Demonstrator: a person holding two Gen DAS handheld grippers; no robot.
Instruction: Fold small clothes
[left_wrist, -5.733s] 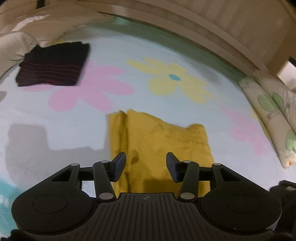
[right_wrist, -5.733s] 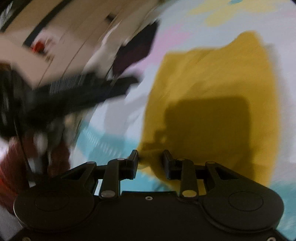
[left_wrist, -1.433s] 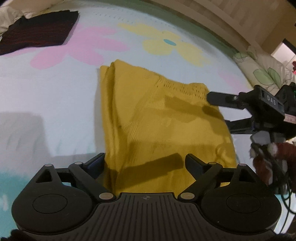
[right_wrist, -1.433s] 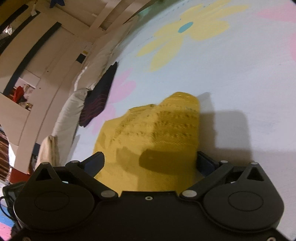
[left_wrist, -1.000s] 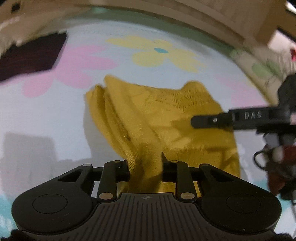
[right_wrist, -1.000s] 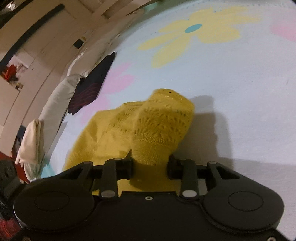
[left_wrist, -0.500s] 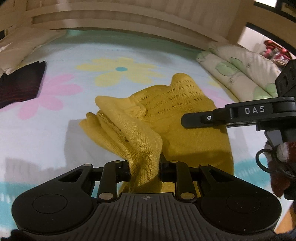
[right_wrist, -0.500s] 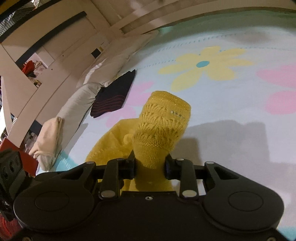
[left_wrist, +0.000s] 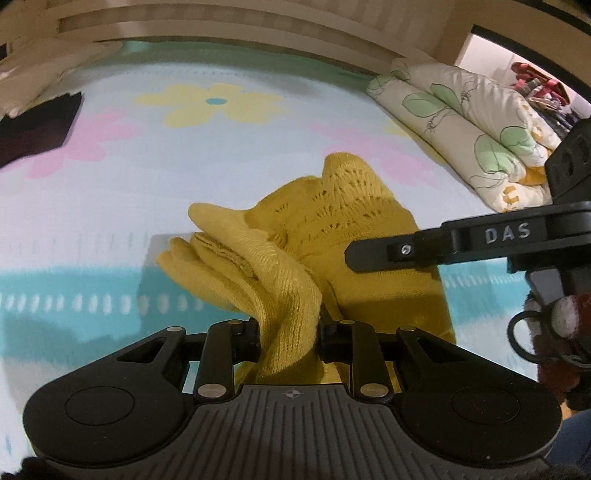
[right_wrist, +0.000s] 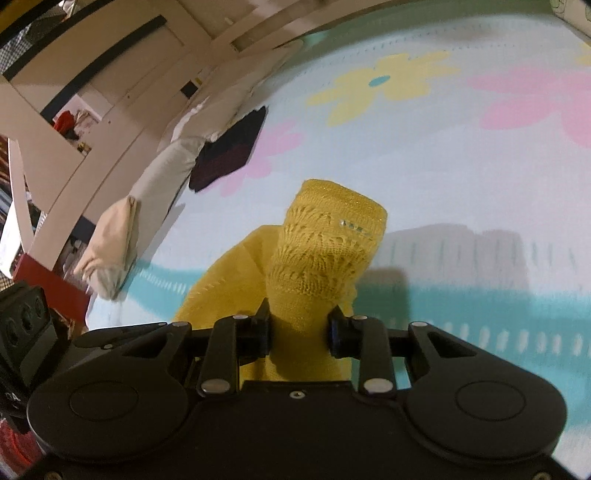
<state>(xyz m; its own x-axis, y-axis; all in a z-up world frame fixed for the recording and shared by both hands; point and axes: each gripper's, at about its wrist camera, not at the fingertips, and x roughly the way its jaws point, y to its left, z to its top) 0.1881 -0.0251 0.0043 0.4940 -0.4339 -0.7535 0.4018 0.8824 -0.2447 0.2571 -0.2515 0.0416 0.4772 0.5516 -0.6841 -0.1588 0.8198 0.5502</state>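
Pale blue bedding printed with yellow and pink flowers (left_wrist: 110, 192) covers the whole working surface, with a cream wooden bed frame (left_wrist: 229, 29) curving behind it. Above this bedding hangs the mustard-yellow knitted garment with a lacy openwork band (left_wrist: 332, 206), lifted at two places. The left gripper (left_wrist: 290, 334) is clamped on a bunched plain-knit fold of it, while the right gripper (right_wrist: 299, 330) pinches the openwork end, which stands up in a hump – fabric fills both gaps. A folded dark garment with thin red stripes (right_wrist: 229, 147) lies well apart from the yellow one, beside a white pillow (right_wrist: 162, 173). A rolled leaf-patterned quilt (left_wrist: 472, 125) sits off to the yellow garment's other side – near the bedding's edge.
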